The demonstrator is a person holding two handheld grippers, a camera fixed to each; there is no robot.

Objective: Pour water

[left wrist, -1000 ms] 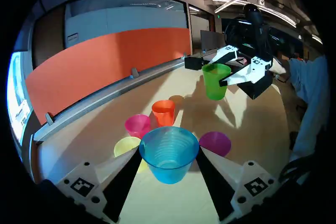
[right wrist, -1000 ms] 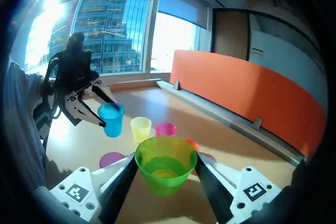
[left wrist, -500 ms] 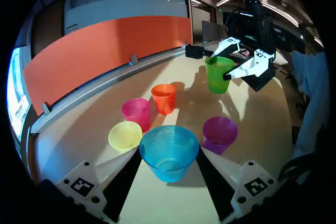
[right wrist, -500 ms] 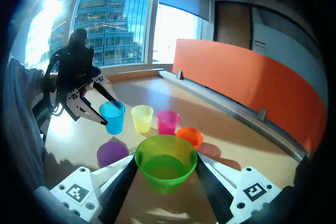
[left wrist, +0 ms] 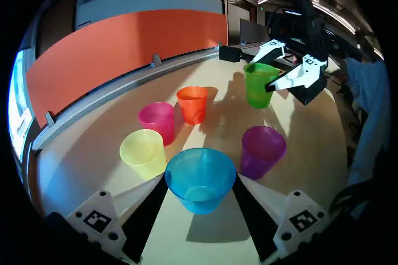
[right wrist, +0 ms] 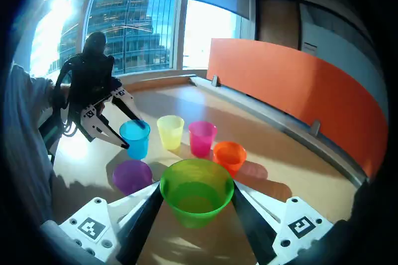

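My left gripper (left wrist: 200,193) is shut on a blue cup (left wrist: 200,179), held upright close above the wooden table (left wrist: 308,140). In the right gripper view that blue cup (right wrist: 135,138) and left gripper (right wrist: 119,128) stand at the left. My right gripper (right wrist: 196,200) is shut on a green cup (right wrist: 197,190) with some liquid in its bottom. In the left gripper view the green cup (left wrist: 258,85) and right gripper (left wrist: 278,68) are at the far right of the table.
Standing on the table between the two held cups are a yellow cup (left wrist: 143,153), a pink cup (left wrist: 158,122), an orange cup (left wrist: 192,104) and a purple cup (left wrist: 261,150). An orange partition (left wrist: 124,46) runs along the table's far edge. A person's sleeve (left wrist: 370,116) is at right.
Both grippers have come down toward the table with their cups. The standing cups now look nearer and lower in both views.
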